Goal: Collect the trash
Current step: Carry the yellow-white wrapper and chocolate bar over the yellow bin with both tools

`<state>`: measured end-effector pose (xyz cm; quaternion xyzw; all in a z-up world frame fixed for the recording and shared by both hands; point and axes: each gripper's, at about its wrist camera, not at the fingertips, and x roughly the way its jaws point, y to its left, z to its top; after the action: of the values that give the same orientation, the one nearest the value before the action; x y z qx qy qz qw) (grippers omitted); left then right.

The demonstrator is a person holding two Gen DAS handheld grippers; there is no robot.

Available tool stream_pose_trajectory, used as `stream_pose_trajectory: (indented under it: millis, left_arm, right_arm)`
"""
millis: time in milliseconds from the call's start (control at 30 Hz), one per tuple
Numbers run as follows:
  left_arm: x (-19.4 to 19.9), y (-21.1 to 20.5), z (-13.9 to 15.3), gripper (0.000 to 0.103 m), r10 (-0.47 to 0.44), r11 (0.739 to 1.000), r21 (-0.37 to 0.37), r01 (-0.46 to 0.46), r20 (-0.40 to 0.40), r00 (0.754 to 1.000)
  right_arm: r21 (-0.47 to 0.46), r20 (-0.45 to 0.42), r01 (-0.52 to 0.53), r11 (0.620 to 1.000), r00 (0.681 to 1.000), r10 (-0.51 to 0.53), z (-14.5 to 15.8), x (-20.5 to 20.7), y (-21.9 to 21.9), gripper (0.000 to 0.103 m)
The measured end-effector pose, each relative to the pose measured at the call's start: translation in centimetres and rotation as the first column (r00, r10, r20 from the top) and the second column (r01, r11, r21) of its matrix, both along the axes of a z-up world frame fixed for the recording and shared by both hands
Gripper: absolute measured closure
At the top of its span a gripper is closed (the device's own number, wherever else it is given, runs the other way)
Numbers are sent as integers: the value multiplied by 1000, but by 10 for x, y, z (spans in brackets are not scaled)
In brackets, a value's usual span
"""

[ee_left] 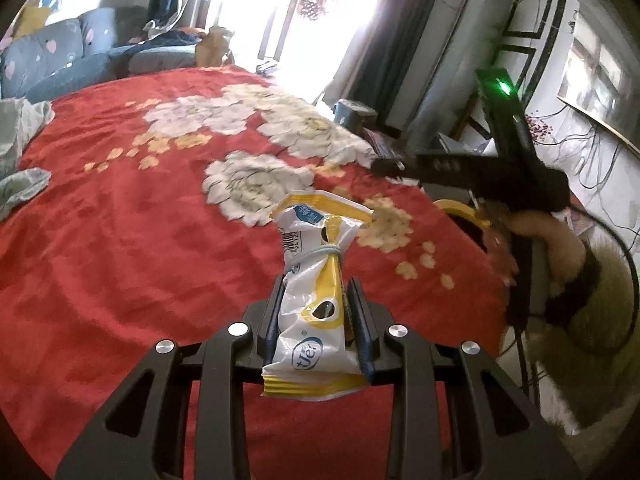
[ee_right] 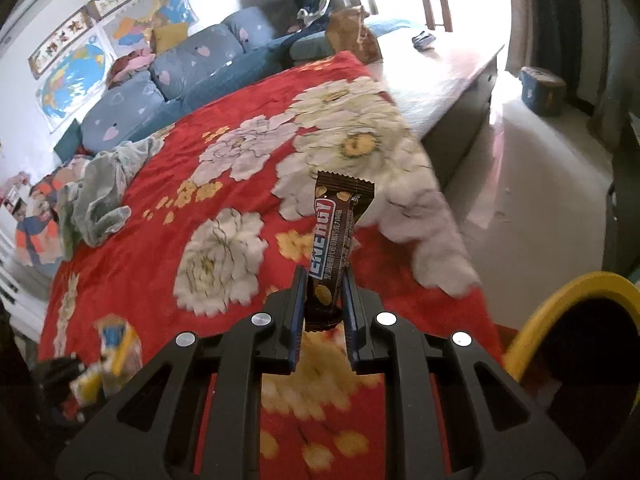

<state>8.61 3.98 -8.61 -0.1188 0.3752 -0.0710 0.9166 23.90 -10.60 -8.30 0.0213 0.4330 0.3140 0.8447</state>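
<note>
My left gripper (ee_left: 316,300) is shut on a white and yellow snack bag (ee_left: 314,280) tied with a blue band, held above the red flowered blanket (ee_left: 120,220). My right gripper (ee_right: 323,288) is shut on a brown chocolate bar wrapper (ee_right: 334,240), which stands up between the fingers. A yellow-rimmed bin (ee_right: 568,320) sits at the lower right of the right wrist view; its rim also shows in the left wrist view (ee_left: 460,210). The right gripper shows in the left wrist view (ee_left: 480,176), above that bin. The left gripper and its bag show blurred in the right wrist view (ee_right: 108,356).
A crumpled grey-green cloth (ee_right: 104,188) lies on the blanket's left side. A blue sofa (ee_right: 180,64) stands behind the bed. A low wooden table (ee_right: 440,68) and a blue box (ee_right: 542,88) stand on the floor to the right.
</note>
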Motion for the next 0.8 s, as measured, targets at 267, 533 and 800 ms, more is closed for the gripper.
stream_pose_trajectory:
  millis: [267, 533, 800]
  left_arm:
    - [8, -31, 18, 74, -50, 999, 22, 49, 49, 998]
    - [18, -62, 35, 74, -101, 995, 34, 98, 91, 991]
    - [27, -93, 49, 74, -166, 985, 66, 159, 117, 979]
  right_arm:
    - [38, 22, 61, 997, 998, -62, 12, -23, -51, 91]
    - [67, 42, 139, 988, 989, -142, 19, -42, -97, 91]
    - [68, 72, 208, 976, 974, -213, 23, -53, -135, 91]
